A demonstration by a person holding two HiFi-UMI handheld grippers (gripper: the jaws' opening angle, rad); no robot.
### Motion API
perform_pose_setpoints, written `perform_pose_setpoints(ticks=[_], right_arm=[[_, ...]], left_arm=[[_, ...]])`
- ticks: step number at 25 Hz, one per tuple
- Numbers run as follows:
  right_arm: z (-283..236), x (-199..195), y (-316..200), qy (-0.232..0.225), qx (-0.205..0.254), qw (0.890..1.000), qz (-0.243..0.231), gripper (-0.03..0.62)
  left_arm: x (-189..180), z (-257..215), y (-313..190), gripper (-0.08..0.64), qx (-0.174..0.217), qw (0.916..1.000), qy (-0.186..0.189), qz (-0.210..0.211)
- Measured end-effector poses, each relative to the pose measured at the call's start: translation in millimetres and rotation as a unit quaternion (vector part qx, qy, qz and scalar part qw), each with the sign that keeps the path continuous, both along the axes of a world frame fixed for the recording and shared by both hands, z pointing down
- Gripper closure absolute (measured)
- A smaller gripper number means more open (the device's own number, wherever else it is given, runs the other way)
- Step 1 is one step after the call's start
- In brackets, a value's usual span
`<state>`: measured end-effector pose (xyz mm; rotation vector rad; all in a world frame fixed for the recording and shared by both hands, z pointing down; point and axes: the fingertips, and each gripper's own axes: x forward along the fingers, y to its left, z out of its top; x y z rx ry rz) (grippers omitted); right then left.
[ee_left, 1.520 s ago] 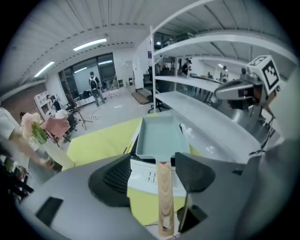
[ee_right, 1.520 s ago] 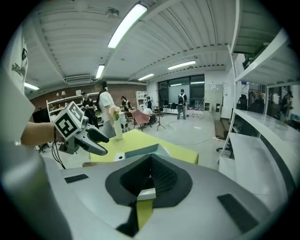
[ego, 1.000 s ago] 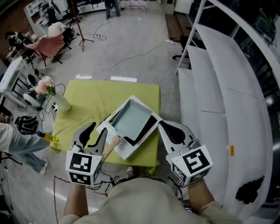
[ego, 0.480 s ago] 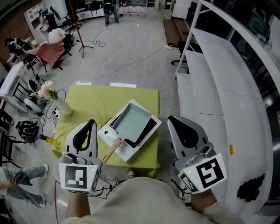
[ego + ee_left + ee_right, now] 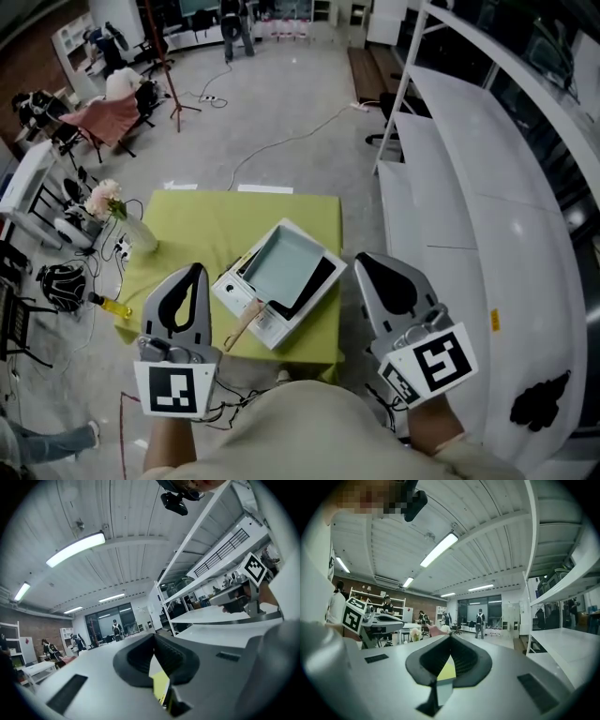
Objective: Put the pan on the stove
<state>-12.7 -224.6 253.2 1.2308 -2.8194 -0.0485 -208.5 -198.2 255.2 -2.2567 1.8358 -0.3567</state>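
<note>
The green worktop (image 5: pixel 202 225) carries the white stove (image 5: pixel 272 328), and the square pan (image 5: pixel 279 265) already sits on top of the stove, its wooden handle (image 5: pixel 242 324) jutting past the stove's near-left corner. My left claw (image 5: pixel 195 274) and right claw (image 5: pixel 362 260) hang off either side of the stove, clear of it, both pinched fully together on nothing. I judge the placing done, with nothing left.
</note>
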Motion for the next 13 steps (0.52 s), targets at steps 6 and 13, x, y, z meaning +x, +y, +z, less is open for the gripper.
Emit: perform_pose_setpoints(ticks=[6,13], right_arm=[[5.5,-6.7,-1.9,0.000,-0.006,1.000,-0.009,0.588],[11.1,-12.9,-4.1,0.006,-0.012,1.000,-0.015,0.586]], left_arm=[[0.2,4.8,1.5,0.554,-0.008,1.0000,0.004,-0.001],[-3.9,8.7,1.0,0.554,-0.013,0.9998,0.012,-0.002]])
